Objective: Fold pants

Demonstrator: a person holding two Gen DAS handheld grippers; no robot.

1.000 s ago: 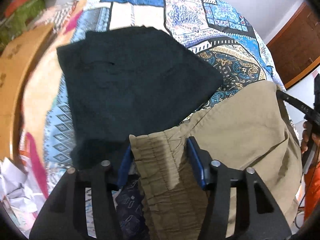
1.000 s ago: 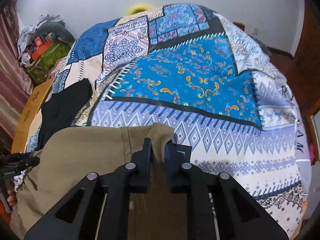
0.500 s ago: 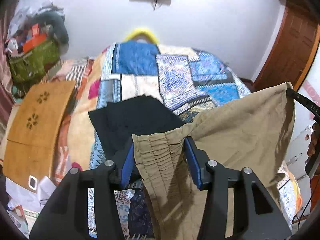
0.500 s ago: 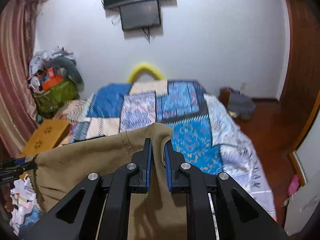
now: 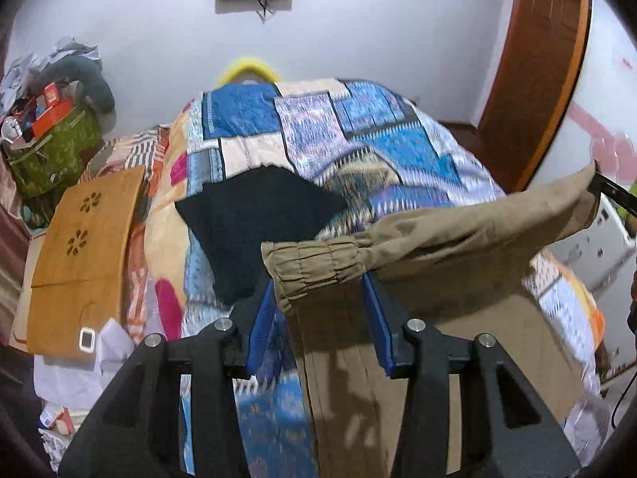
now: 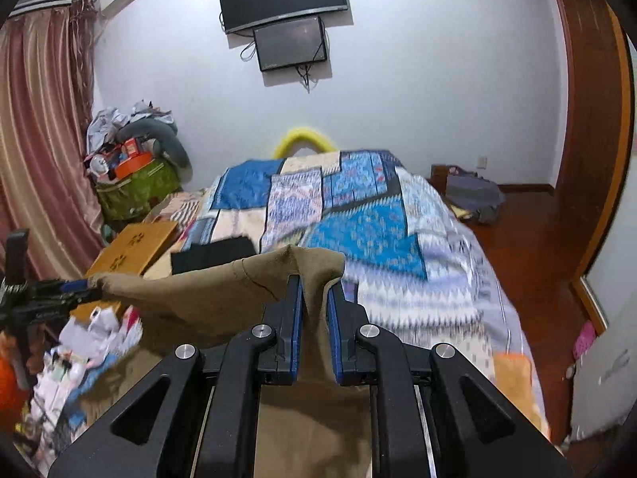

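Khaki pants (image 5: 450, 239) hang stretched in the air between my two grippers, above the near end of the bed. My left gripper (image 5: 320, 298) is shut on the gathered elastic waistband (image 5: 314, 265). My right gripper (image 6: 314, 298) is shut on the other corner of the pants (image 6: 223, 290). The right gripper shows at the right edge of the left wrist view (image 5: 613, 193), and the left gripper shows at the left edge of the right wrist view (image 6: 59, 290). The lower part of the pants hangs down below both grippers.
A folded black garment (image 5: 258, 219) lies on the patchwork bedspread (image 5: 358, 131). A wooden lap table (image 5: 87, 247) leans at the bed's left side, with paper clutter (image 6: 79, 350) below. A green bag (image 6: 135, 187) stands by the curtain. Monitors (image 6: 286, 16) hang on the far wall.
Both grippers have lifted the khaki pants up off the bed and tilted toward the far wall. The pants now hang stretched between them.
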